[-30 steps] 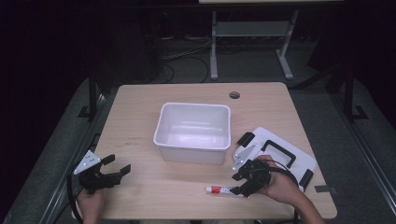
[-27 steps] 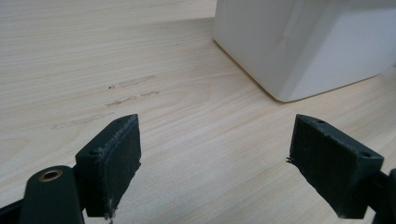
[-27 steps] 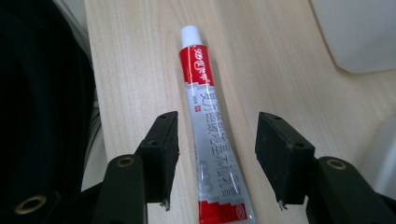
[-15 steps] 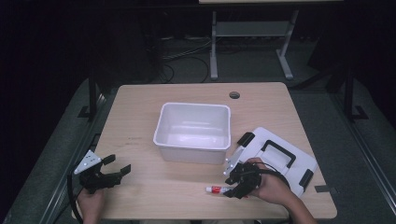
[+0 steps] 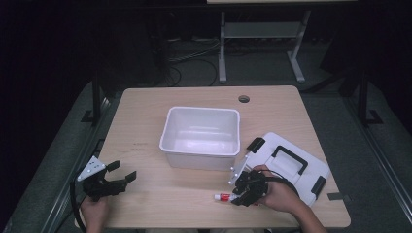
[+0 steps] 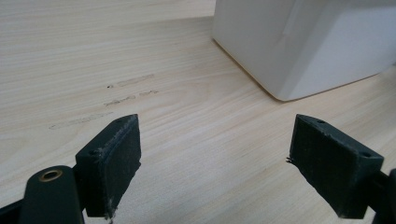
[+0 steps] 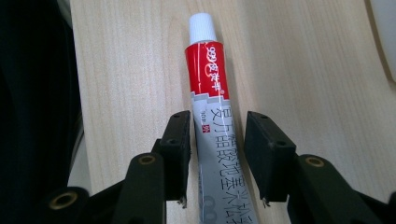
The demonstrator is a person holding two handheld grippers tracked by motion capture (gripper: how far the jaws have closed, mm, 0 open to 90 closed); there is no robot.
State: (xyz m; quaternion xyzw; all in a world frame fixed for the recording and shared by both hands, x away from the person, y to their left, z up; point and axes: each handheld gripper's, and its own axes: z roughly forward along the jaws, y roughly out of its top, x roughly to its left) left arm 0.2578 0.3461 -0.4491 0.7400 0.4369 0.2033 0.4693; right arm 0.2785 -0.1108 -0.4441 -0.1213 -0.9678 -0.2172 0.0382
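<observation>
A red and silver tube (image 5: 223, 196) with a white cap lies flat near the table's front edge, cap pointing left. In the right gripper view the tube (image 7: 208, 79) runs straight between the two jaws, which press its silver lower half from both sides. My right gripper (image 5: 239, 196) (image 7: 217, 144) is shut on the tube, low on the table. My left gripper (image 5: 125, 170) (image 6: 215, 158) rests at the front left with its jaws wide apart and only bare wood between them.
An empty white bin (image 5: 201, 110) (image 6: 303, 46) stands in the middle of the table. A white lid (image 5: 272, 145) with a black handle and clips lies at the right, just behind my right hand. A cable hole (image 5: 244, 99) is at the back.
My right gripper has slid left along the front edge onto the tube and its jaws now hold it. The left gripper has stayed where it was.
</observation>
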